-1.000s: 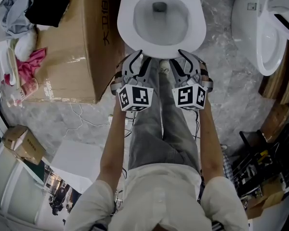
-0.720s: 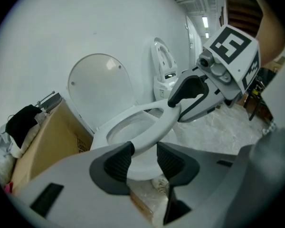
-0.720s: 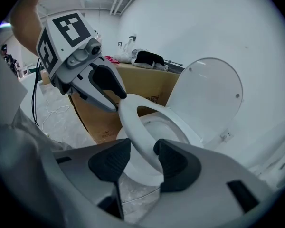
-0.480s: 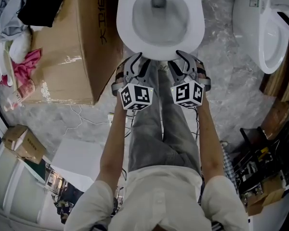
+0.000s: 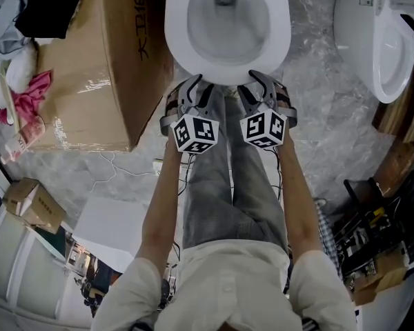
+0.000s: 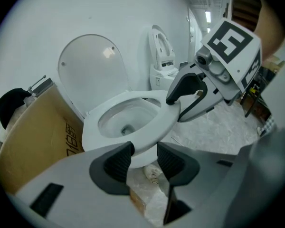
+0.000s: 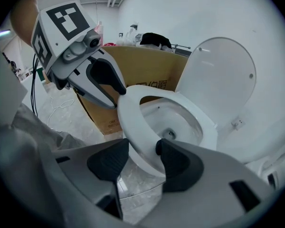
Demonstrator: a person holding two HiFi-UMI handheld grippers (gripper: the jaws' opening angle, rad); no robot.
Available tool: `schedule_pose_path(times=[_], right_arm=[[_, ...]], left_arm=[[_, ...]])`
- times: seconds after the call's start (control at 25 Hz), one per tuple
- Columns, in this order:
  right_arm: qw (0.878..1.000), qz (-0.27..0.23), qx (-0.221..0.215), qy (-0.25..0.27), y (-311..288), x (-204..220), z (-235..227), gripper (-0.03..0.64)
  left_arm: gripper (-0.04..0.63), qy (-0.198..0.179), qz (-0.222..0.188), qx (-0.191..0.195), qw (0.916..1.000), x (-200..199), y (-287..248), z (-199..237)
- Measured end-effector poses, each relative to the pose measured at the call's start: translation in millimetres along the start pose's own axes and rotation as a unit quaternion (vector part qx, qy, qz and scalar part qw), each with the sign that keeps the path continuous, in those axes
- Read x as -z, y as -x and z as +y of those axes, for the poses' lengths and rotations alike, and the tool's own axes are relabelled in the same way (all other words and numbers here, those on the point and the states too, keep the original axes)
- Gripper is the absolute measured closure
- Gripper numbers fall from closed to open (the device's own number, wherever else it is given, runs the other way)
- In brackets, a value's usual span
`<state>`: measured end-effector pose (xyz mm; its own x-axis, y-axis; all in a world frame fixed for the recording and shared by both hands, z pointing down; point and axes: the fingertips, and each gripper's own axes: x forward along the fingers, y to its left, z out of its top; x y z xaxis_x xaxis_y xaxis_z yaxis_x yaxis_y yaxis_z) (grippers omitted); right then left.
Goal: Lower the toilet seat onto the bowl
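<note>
**Head view only.** Shows from above the white oval plastic toilet seat point(image 5: 279, 29) at top centre, lying flat on the white ceramic bowl point(image 5: 248, 33). Places the left gripper point(image 5: 199, 87) and right gripper point(image 5: 257, 81) side by side at the seat's front rim. Takes in the grey marbled floor point(image 5: 331, 129) and grey trousers point(image 5: 221, 185) at centre.

**Gripper views only.** Reveal the round white lid point(image 6: 92, 72) standing upright behind the seat, beyond the head view's top edge.

**Left gripper view.** Sets the seat point(image 6: 156, 122) at centre, a brown cardboard box point(image 6: 33, 137) at lower left and a second white toilet point(image 6: 161, 56) at upper centre. Shows the right gripper point(image 6: 187, 96) at upper right, over the front rim.

**Left gripper point(image 6: 143, 158).** Jaws slightly apart, released, clamping nothing. Seat rim just beyond the tips; contact cannot be determined.

**Right gripper point(image 7: 142, 156).** Jaws opening, astride the front rim of the seat point(image 7: 133, 113). Pad at frame right point(image 7: 173, 163) against the inner edge; pad at frame left point(image 7: 109, 163) clear of the outer edge. No clamp on the rim.
</note>
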<state>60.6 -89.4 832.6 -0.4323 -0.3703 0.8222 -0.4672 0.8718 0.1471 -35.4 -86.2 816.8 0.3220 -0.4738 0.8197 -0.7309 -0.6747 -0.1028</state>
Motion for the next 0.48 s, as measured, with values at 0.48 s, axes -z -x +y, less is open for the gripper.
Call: schedule_pose_path(times=[0.48], right_arm=[[0.999, 0.03, -0.01, 0.02, -29, 27, 15, 0.396]], left_arm=[[0.413, 0.012, 0.025, 0.02, 0.9994, 27, -27, -12]])
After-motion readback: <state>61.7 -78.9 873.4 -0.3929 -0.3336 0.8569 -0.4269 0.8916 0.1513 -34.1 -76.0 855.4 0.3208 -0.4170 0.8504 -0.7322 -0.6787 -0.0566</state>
